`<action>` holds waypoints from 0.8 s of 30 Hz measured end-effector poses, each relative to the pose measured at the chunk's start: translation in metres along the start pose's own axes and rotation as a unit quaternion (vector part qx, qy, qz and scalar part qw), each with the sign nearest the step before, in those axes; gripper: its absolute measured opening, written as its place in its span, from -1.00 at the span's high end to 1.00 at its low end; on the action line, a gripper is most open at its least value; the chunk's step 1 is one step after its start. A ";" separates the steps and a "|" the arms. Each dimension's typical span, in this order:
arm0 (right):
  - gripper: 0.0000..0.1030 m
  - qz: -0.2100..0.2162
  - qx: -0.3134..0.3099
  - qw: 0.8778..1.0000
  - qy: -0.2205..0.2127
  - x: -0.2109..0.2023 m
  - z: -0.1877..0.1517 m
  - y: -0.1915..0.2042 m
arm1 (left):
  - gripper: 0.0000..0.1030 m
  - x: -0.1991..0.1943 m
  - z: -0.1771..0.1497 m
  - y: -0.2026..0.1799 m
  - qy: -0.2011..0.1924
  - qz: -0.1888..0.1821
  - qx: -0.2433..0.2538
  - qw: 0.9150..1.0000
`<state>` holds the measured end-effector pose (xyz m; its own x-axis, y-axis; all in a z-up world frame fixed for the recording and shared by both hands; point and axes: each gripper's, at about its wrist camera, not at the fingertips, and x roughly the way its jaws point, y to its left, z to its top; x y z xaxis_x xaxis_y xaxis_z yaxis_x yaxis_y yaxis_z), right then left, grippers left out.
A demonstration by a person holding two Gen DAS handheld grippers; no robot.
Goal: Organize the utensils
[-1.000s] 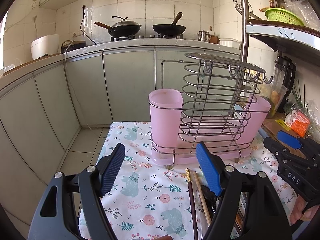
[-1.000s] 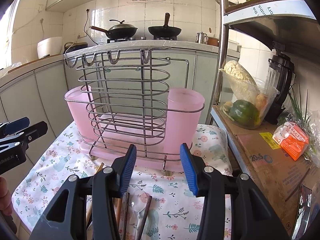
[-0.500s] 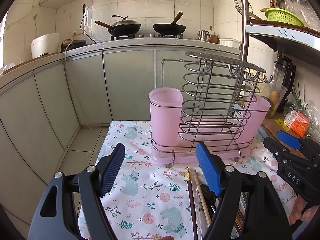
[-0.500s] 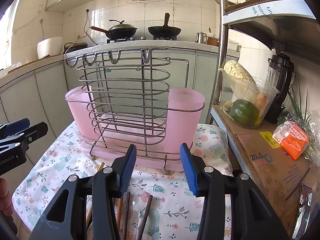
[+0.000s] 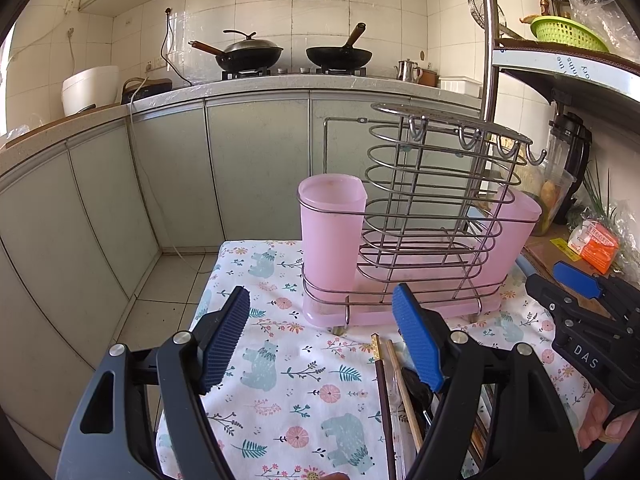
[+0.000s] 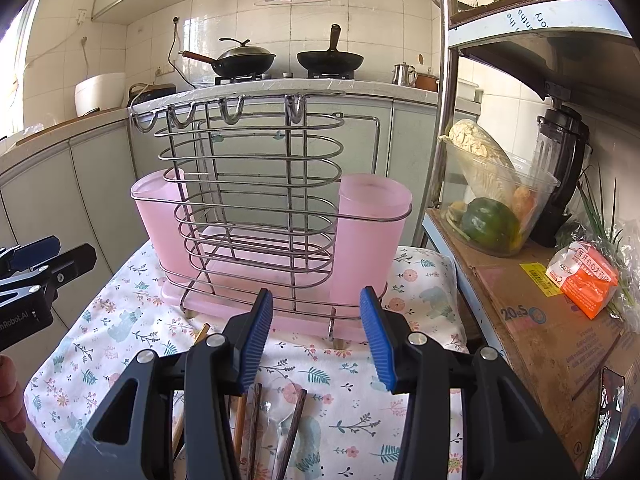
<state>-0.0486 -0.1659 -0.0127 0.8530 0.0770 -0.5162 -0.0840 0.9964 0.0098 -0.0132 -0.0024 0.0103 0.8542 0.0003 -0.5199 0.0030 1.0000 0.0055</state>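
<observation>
"DAS" is printed on the right claw (image 5: 576, 280); the cardboard box (image 6: 532, 320) beside the wire rack (image 6: 256, 216) reads "20". The chopsticks (image 5: 384, 400) and a clear spoon (image 6: 276, 416) lie on the floral surface (image 5: 288, 380) before the rack, long axes pointing toward it. Both claws gape wide, empty; the left claw (image 5: 320, 336) hovers near the rack.
</observation>
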 end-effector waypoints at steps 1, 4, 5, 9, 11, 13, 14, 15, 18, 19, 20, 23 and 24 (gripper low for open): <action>0.13 0.000 0.000 1.000 0.000 0.000 0.000 0.000 | -0.44 0.000 0.000 0.000 0.000 0.000 0.000 1.000; 0.13 0.000 0.000 1.000 0.000 0.000 0.000 0.000 | -0.44 0.000 0.000 0.000 0.000 0.000 0.000 1.000; 0.13 0.000 0.000 1.000 0.000 0.000 0.000 0.000 | -0.44 0.000 0.000 0.000 0.000 0.000 0.000 1.000; 0.13 0.000 0.000 1.000 0.000 0.000 0.000 0.000 | -0.44 0.001 -0.001 0.001 0.001 0.000 -0.001 1.000; 0.13 0.000 0.000 1.000 0.000 0.000 0.000 0.000 | -0.44 0.001 -0.001 0.001 0.001 0.000 -0.001 1.000; 0.13 0.000 0.000 1.000 0.000 0.000 0.000 0.001 | -0.44 0.001 -0.001 0.001 0.001 0.000 -0.001 1.000; 0.13 0.000 0.000 1.000 0.000 0.000 0.000 0.001 | -0.44 0.001 -0.001 0.001 0.001 0.000 -0.001 1.000; 0.13 0.000 0.000 1.000 0.000 0.000 0.000 0.000 | -0.44 0.001 -0.001 0.001 0.001 0.000 -0.001 1.000; 0.13 0.000 0.000 1.000 0.001 0.000 0.000 0.000 | -0.44 0.002 -0.001 0.001 0.001 0.000 -0.001 1.000; 0.13 0.000 0.000 1.000 0.002 0.000 0.000 0.001 | -0.44 0.002 -0.002 0.002 0.002 0.000 -0.001 1.000; 0.13 0.000 0.000 1.000 0.002 0.001 -0.001 0.001 | -0.44 0.002 -0.002 0.002 0.003 0.000 -0.001 1.000; 0.13 0.000 0.003 1.000 0.008 0.003 -0.001 -0.001 | -0.44 0.005 -0.004 0.004 0.008 0.000 -0.001 1.000; 0.13 -0.002 0.003 1.000 0.010 0.005 -0.001 -0.002 | -0.44 0.006 -0.005 0.005 0.011 0.000 -0.001 1.000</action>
<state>-0.0453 -0.1672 -0.0164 0.8424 0.0718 -0.5340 -0.0766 0.9970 0.0131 -0.0103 0.0025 0.0028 0.8422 0.0005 -0.5391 0.0018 1.0000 0.0038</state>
